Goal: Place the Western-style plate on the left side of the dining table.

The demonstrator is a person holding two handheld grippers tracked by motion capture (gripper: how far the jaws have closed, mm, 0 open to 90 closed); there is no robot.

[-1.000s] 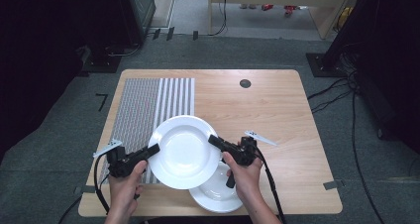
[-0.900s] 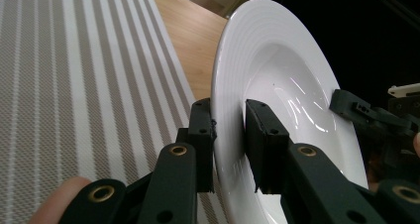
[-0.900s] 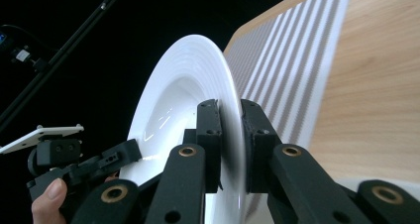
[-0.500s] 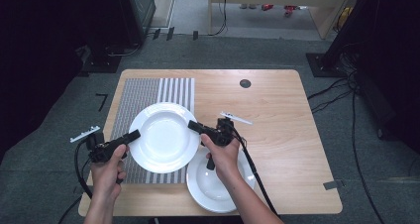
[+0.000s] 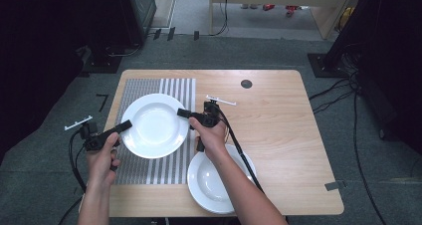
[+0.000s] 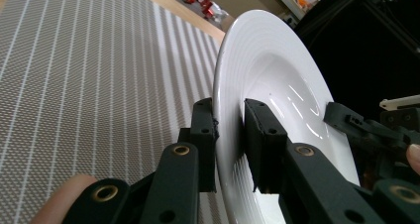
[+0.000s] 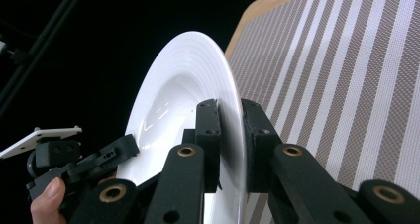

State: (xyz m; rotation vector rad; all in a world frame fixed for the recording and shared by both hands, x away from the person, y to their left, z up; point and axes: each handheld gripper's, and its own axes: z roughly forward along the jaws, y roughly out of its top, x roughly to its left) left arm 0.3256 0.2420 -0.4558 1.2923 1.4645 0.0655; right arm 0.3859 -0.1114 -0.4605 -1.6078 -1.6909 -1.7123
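- High view: a white plate was held over the striped mat at the left part of the wooden table, gripped on two opposite sides.
- The left gripper was clamped on the plate's left rim, with the person's left hand behind it and a cable trailing off the table edge.
- The right gripper was clamped on the plate's right rim, with the right hand wrapped around its body.
- A second white plate lay on the bare wood near the front edge, just beside the mat's right border and partly under the right forearm.
- Left gripper view: the two black jaws were pressed on either side of the plate's rim, with the mat beneath and the other gripper visible at the far rim.
- Right gripper view: the jaws pinched the thin rim of the plate the same way, with the striped mat to the right and the left gripper farther off at the lower left.
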